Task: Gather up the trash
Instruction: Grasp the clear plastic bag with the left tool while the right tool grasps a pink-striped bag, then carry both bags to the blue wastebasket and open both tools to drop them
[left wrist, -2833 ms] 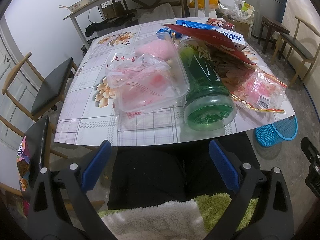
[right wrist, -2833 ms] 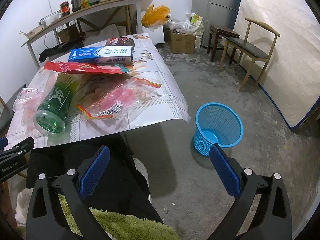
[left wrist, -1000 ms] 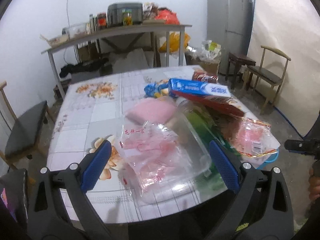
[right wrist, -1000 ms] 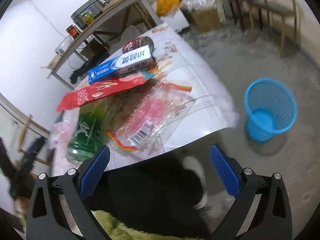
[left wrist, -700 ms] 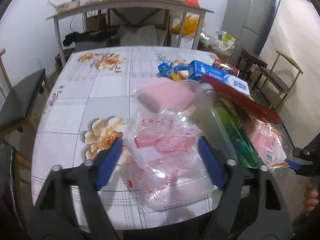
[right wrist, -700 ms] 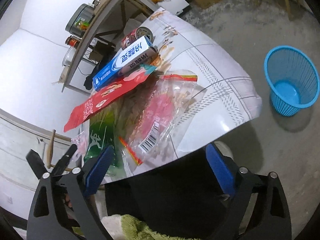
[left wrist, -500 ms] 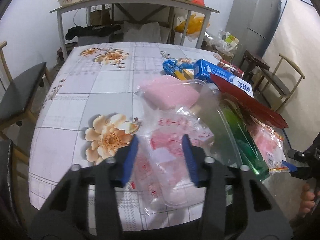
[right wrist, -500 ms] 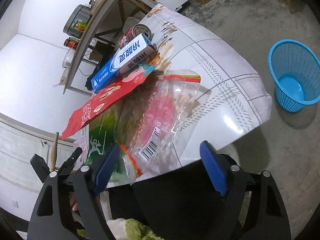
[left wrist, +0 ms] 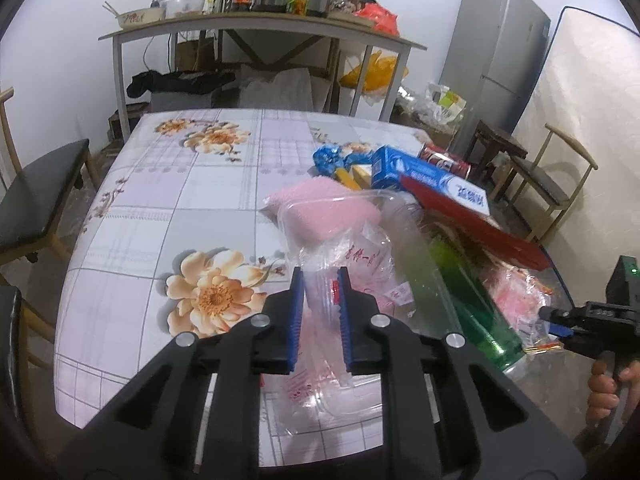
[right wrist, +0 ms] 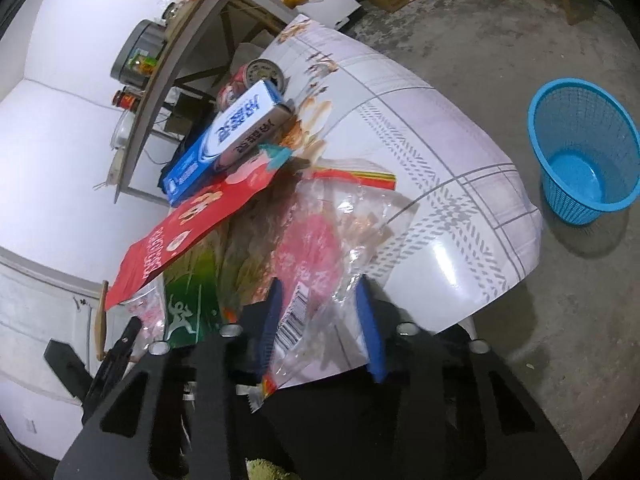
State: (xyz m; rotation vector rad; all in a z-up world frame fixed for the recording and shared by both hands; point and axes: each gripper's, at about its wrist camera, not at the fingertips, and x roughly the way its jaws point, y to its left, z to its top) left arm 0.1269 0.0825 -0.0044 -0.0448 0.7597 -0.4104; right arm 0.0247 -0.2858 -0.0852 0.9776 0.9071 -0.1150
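Observation:
My left gripper [left wrist: 319, 300] has closed on the clear plastic container with a crumpled printed bag [left wrist: 352, 264] at the table's near edge. A pink sponge [left wrist: 320, 210] lies under its far end. My right gripper [right wrist: 320, 320] is partly closed around the near corner of a clear wrapper with pink contents and a barcode [right wrist: 316, 256]; its jaws still stand apart. A green bottle [right wrist: 192, 300] lies left of that wrapper, also in the left wrist view [left wrist: 472, 300]. A red packet [right wrist: 192, 224] and a blue toothpaste box [right wrist: 236, 136] lie further back.
A blue mesh bin [right wrist: 580, 148] stands on the concrete floor right of the table [right wrist: 440, 160]. A can [right wrist: 256, 76] lies behind the toothpaste box. Chairs stand at the left [left wrist: 36, 192] and right [left wrist: 548, 184]. A shelf table [left wrist: 256, 28] stands behind.
Both grippers moved forward over the table edge. The left jaws narrowed onto the plastic container and bag. The right jaws narrowed around the pink wrapper's corner.

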